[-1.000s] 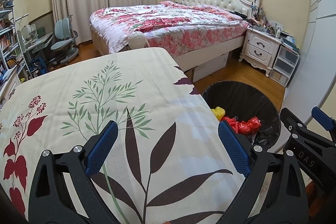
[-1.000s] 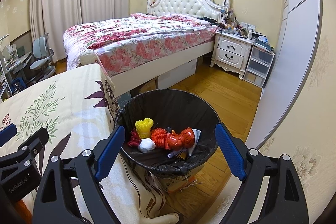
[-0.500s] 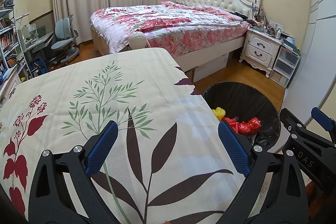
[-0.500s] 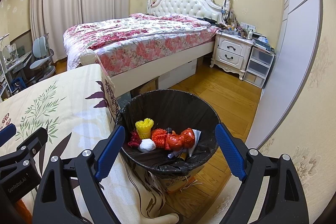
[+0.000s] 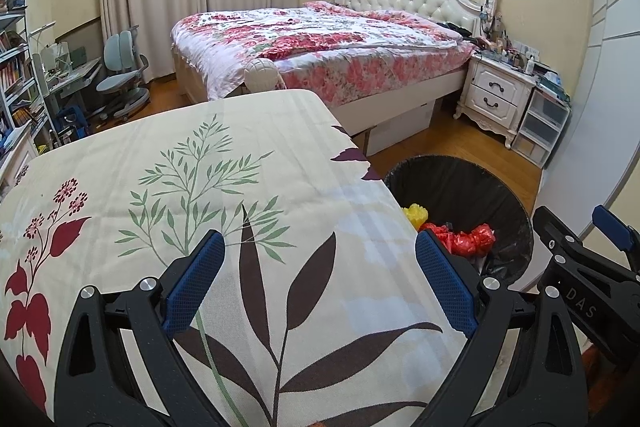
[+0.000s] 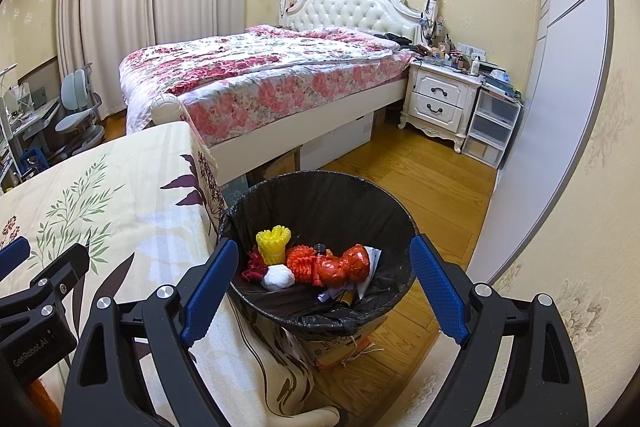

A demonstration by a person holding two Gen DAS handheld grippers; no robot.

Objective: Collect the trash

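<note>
In the left wrist view, the left gripper (image 5: 318, 283) fills the lower part of the frame, its 2 blue pads spread wide with nothing between them (only the patterned tablecloth (image 5: 224, 187) lies beneath). The cloth, printed with green sprigs, dark leaves and red flowers, covers the centre and left of the frame. At the right, just past the cloth's edge, the trash bin (image 5: 516, 211) with its black liner stands on the wooden floor; yellow and red trash (image 5: 460, 237) lies inside it. The right gripper (image 5: 592, 267) shows at the lower right edge, seen from the side. A bed (image 5: 320, 43) with a floral cover sits in the upper centre, a white nightstand (image 5: 498, 93) at the upper right, a grey chair (image 5: 120, 67) at the left.

In the right wrist view, the right gripper (image 6: 324, 287) stands released, its 2 pads wide apart and gripping nothing, framing the trash bin (image 6: 320, 199) in the lower centre. Inside the bin lie a yellow piece (image 6: 273, 243), orange-red pieces (image 6: 332, 265), a white ball (image 6: 278, 277) and some paper scraps. The tablecloth (image 6: 120, 195) hangs beside the bin at the left, and part of the left gripper (image 6: 40, 283) shows at the lower left edge. The bed (image 6: 260, 71) is in the upper centre, the nightstand (image 6: 440, 99) to its right.
</note>
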